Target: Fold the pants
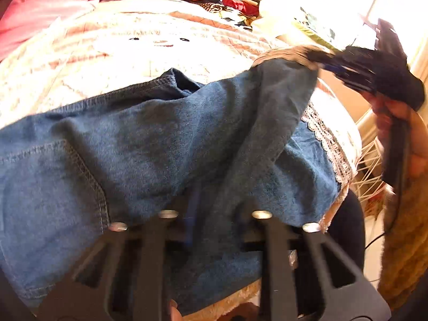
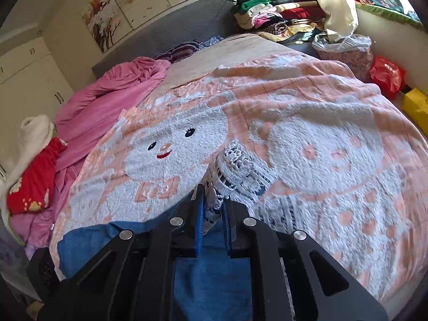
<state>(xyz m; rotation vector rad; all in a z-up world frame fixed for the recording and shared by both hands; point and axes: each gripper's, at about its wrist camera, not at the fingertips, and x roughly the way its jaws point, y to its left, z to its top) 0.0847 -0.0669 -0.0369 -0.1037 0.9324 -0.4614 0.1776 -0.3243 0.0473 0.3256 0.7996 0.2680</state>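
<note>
Blue denim pants (image 1: 160, 133) with a white lace hem (image 1: 321, 131) lie across a peach snowman blanket (image 1: 120, 42) on a bed. My left gripper (image 1: 214, 203) is low at the near edge. Its fingertips are buried in a fold of denim and its jaws look pinched on it. My right gripper (image 1: 315, 56), held by a hand (image 1: 388, 112), has one leg's hem lifted off the bed at upper right. In the right wrist view, my right gripper (image 2: 214, 200) is shut on the bunched lace hem (image 2: 235, 165), with denim (image 2: 208, 281) hanging below.
A pile of folded clothes (image 2: 278, 13) sits at the bed's far end. A pink duvet (image 2: 107, 93) and a red garment (image 2: 34, 182) lie along the left side. Red (image 2: 388, 77) and yellow (image 2: 417, 104) bags stand on the right. A woven rack (image 1: 369, 171) is beside the bed.
</note>
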